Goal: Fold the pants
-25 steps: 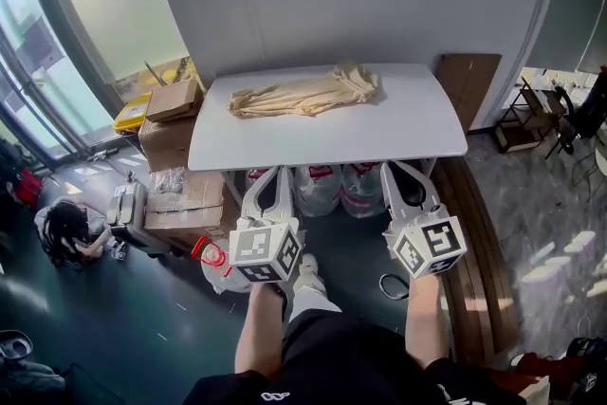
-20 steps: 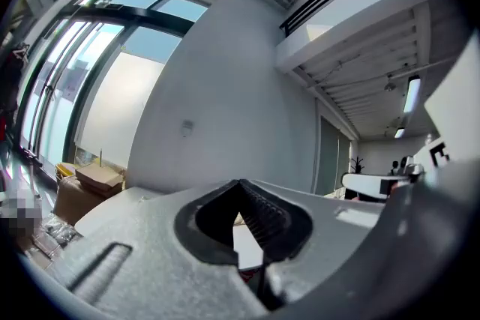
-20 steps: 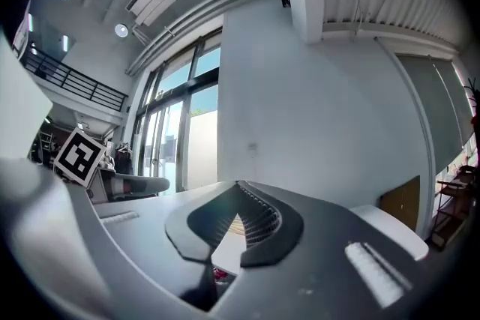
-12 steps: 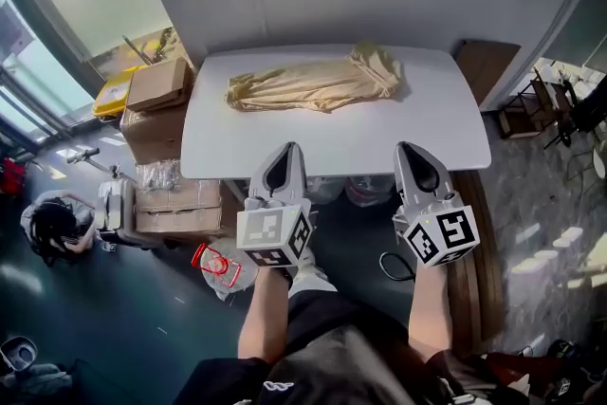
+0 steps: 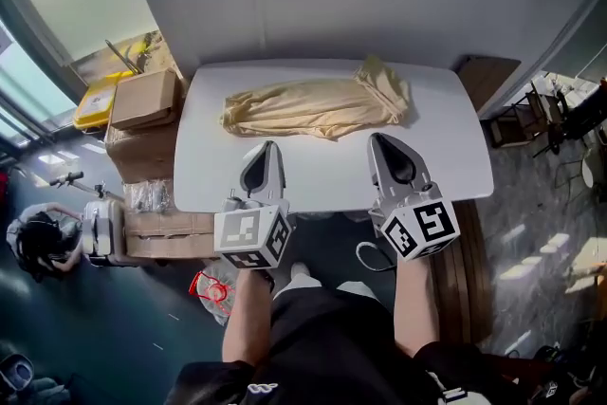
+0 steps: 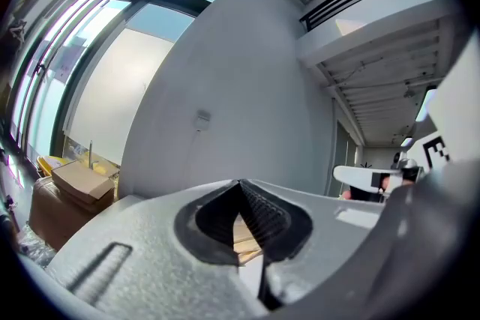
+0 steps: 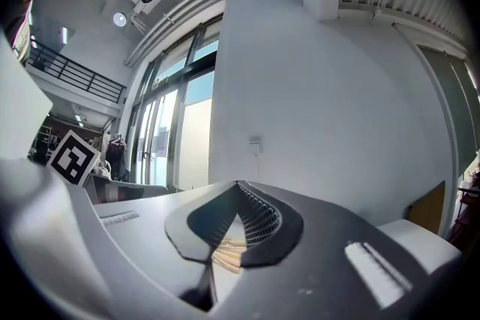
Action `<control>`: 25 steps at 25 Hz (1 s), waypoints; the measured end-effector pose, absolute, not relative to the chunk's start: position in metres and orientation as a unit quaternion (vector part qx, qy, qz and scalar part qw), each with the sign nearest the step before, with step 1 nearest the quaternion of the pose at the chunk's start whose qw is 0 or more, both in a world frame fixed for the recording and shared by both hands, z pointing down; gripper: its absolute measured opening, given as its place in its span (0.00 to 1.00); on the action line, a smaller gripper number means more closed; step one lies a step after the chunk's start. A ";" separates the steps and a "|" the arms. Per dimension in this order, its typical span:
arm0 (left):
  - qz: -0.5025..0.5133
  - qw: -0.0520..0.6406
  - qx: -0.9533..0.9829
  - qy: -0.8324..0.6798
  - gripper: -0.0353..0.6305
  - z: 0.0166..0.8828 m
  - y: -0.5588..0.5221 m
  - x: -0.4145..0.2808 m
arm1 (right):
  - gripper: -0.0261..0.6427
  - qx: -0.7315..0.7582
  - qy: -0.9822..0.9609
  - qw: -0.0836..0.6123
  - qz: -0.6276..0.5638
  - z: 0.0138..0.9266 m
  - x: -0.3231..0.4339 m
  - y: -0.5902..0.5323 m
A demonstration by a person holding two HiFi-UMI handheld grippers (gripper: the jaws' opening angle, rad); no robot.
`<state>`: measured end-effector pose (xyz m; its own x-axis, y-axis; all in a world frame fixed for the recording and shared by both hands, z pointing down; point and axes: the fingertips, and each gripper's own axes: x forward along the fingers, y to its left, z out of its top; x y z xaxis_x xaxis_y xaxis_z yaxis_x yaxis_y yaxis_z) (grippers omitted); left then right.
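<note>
Cream pants (image 5: pixel 316 106) lie crumpled lengthwise across the far half of a white table (image 5: pixel 446 161), waist end bunched at the right. My left gripper (image 5: pixel 268 147) reaches over the table's near edge, a short way in front of the pants, jaws shut with nothing between them. My right gripper (image 5: pixel 379 139) hovers level beside it, just short of the pants' right part, also shut and empty. Through each gripper's closed jaws a sliver of the cream fabric (image 6: pixel 244 236) (image 7: pixel 225 255) shows ahead.
Cardboard boxes (image 5: pixel 142 100) and a yellow bin (image 5: pixel 95 95) are stacked left of the table. A red-handled item (image 5: pixel 211 287) lies on the dark floor below. Wooden boards (image 5: pixel 471 270) run along the right. A grey wall stands behind the table.
Both grippers have advanced from below the table's near edge to over its near part, closer to the pants. The table and pants now sit nearer in the head view.
</note>
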<state>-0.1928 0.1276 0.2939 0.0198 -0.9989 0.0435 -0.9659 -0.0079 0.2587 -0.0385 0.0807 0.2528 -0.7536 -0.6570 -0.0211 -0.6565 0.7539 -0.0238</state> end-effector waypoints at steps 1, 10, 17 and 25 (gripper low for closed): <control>-0.078 0.111 0.705 -0.696 0.05 0.296 0.122 -0.198 | 0.04 -0.352 0.936 0.011 -0.006 0.253 -0.043 0.075; -0.079 0.134 0.722 -0.674 0.05 0.313 0.078 -0.190 | 0.04 -0.380 0.925 -0.019 -0.009 0.270 -0.040 0.037; -0.065 0.144 0.732 -0.663 0.05 0.325 0.040 -0.162 | 0.04 -0.392 0.919 -0.021 -0.019 0.282 -0.010 0.004; -0.044 0.150 0.734 -0.660 0.05 0.336 -0.026 -0.135 | 0.04 -0.395 0.918 -0.027 -0.038 0.305 0.016 -0.068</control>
<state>-0.1352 -0.0260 0.3360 0.1238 -0.9833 0.1337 -0.9570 -0.0827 0.2782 0.0158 -0.0676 0.3052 -0.6869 -0.7224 0.0801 -0.7265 0.6855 -0.0474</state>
